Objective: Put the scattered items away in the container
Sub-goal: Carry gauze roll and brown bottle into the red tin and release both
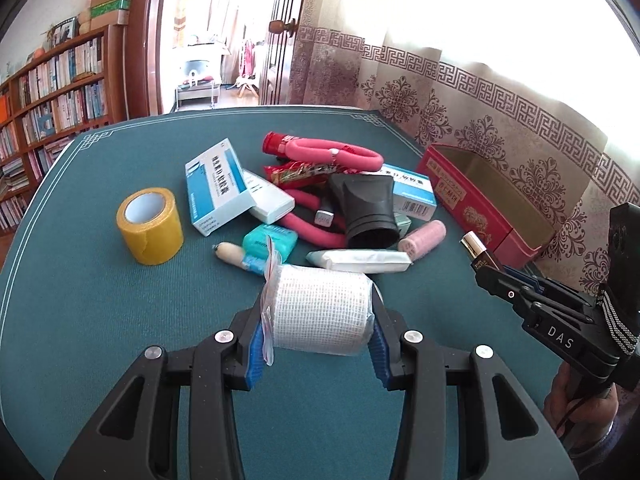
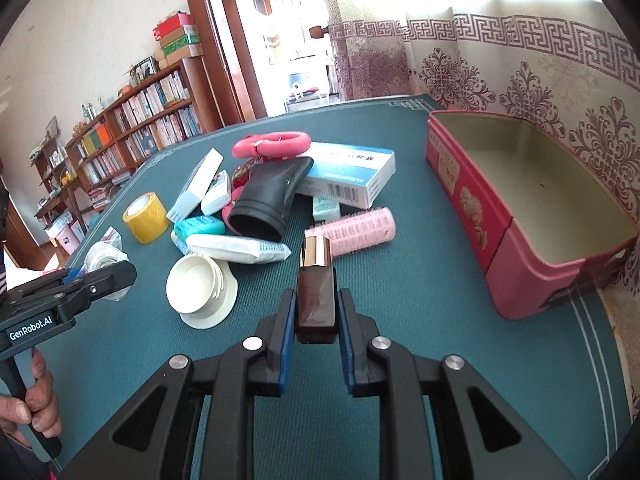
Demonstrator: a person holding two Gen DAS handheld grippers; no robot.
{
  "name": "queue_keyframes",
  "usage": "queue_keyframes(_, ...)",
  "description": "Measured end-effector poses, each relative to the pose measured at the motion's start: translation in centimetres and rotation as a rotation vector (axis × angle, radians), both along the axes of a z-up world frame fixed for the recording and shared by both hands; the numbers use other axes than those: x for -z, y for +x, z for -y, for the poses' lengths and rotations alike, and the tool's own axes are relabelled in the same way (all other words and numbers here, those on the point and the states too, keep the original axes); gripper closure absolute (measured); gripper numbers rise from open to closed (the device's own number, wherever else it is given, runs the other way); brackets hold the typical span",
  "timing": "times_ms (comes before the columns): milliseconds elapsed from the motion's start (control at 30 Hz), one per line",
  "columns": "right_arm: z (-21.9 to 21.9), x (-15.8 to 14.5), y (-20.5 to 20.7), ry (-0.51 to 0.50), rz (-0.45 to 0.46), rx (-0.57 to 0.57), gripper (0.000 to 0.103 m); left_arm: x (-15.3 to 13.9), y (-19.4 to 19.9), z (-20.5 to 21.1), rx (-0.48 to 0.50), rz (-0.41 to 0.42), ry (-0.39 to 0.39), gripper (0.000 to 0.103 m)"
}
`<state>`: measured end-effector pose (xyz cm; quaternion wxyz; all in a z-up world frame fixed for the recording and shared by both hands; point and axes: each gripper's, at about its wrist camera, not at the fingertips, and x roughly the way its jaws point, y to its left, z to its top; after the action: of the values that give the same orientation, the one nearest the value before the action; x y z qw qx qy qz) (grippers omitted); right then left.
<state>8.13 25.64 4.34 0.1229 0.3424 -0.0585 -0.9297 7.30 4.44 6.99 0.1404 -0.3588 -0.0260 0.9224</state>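
My left gripper (image 1: 320,316) is shut on a white gauze roll (image 1: 320,312) in a clear bag, held above the green table (image 1: 120,340); it also shows in the right wrist view (image 2: 104,256). My right gripper (image 2: 316,300) is shut on a small brown bottle (image 2: 316,296) with a gold cap; it shows in the left wrist view (image 1: 480,256). The pink open box (image 2: 520,208) stands to the right, empty inside. A pile of scattered items lies mid-table: a black nozzle (image 2: 268,204), a pink hair roller (image 2: 352,230), blue-white medicine boxes (image 2: 348,176).
A yellow tape roll (image 1: 150,226) stands left of the pile. A white plastic lid (image 2: 200,292) lies near the right gripper. A white tube (image 1: 360,260) and a teal floss case (image 1: 268,240) lie at the pile's front. Curtains hang behind the box; a bookshelf stands left.
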Motion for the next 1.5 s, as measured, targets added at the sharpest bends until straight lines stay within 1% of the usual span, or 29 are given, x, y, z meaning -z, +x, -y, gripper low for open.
queue_keyframes(100, -2.3, -2.0, 0.5, -0.012, -0.067, 0.077, 0.081, -1.5, -0.6, -2.4, 0.049, -0.038, 0.008, 0.058)
queue_keyframes(200, -4.9, -3.8, 0.7, 0.019, -0.133, 0.182, 0.081, -2.7, -1.4, -5.0, 0.101, -0.060, 0.023, 0.058)
queue_keyframes(267, -6.7, -4.6, 0.5, 0.048, -0.159, 0.252, 0.081, -3.4, -1.9, -6.7, 0.135, -0.072, 0.034, 0.058)
queue_keyframes(367, -9.2, -5.0, -0.3, 0.067, -0.171, 0.316, 0.081, -4.0, -2.6, -8.9, 0.168, -0.083, 0.033, 0.058)
queue_keyframes(533, -11.7, -4.4, -2.4, 0.106, -0.154, 0.378, 0.081, -4.6, -4.2, -11.9, 0.213, -0.073, 0.052, 0.058)
queue_keyframes(667, -12.3, -3.4, -3.5, 0.118, -0.133, 0.399, 0.081, -5.0, -5.9, -14.5, 0.246, -0.072, 0.057, 0.058)
queue_keyframes(900, -13.3, -2.1, -3.8, 0.093, -0.122, 0.437, 0.081, -5.5, -9.4, -19.8, 0.312, -0.072, 0.067, 0.058)
queue_keyframes(1033, -13.7, -1.8, -3.5, 0.080, -0.131, 0.461, 0.081, -4.9, -11.3, -22.8, 0.353, -0.055, 0.066, 0.058)
queue_keyframes(1133, -13.7, -1.5, -3.3, 0.084, -0.147, 0.479, 0.081, -4.1, -12.4, -24.6, 0.377, -0.025, 0.070, 0.057)
queue_keyframes(1167, -13.7, -1.5, -3.2, 0.084, -0.152, 0.483, 0.080, -3.8, -12.7, -25.1, 0.387, -0.010, 0.074, 0.056)
queue_keyframes(1200, -13.7, -1.5, -3.1, 0.083, -0.158, 0.489, 0.078, -3.6, -12.9, -25.5, 0.396, 0.003, 0.076, 0.054)
queue_keyframes(1233, -13.8, -1.5, -3.0, 0.082, -0.163, 0.496, 0.077, -3.4, -13.0, -25.8, 0.402, 0.011, 0.077, 0.048)
queue_keyframes(1267, -13.9, -1.6, -2.9, 0.079, -0.169, 0.502, 0.071, -3.3, -12.9, -25.9, 0.404, 0.014, 0.075, 0.040)
queue_keyframes(1300, -14.0, -1.6, -2.8, 0.075, -0.174, 0.508, 0.059, -3.3, -12.9, -26.0, 0.402, 0.013, 0.072, 0.036)
queue_keyframes(1333, -14.1, -1.6, -2.6, 0.071, -0.179, 0.514, 0.051, -3.3, -12.8, -26.0, 0.400, 0.008, 0.069, 0.032)
queue_keyframes(1367, -14.2, -1.7, -2.5, 0.069, -0.185, 0.520, 0.039, -3.3, -12.7, -26.0, 0.396, 0.002, 0.065, 0.030)
queue_keyframes(1400, -14.2, -1.7, -2.4, 0.070, -0.190, 0.525, 0.037, -3.4, -12.7, -25.9, 0.391, -0.004, 0.057, 0.030)
queue_keyframes(1500, -13.9, -1.8, -2.3, 0.085, -0.199, 0.524, 0.037, -3.8, -12.6, -25.3, 0.373, -0.007, 0.050, 0.030)
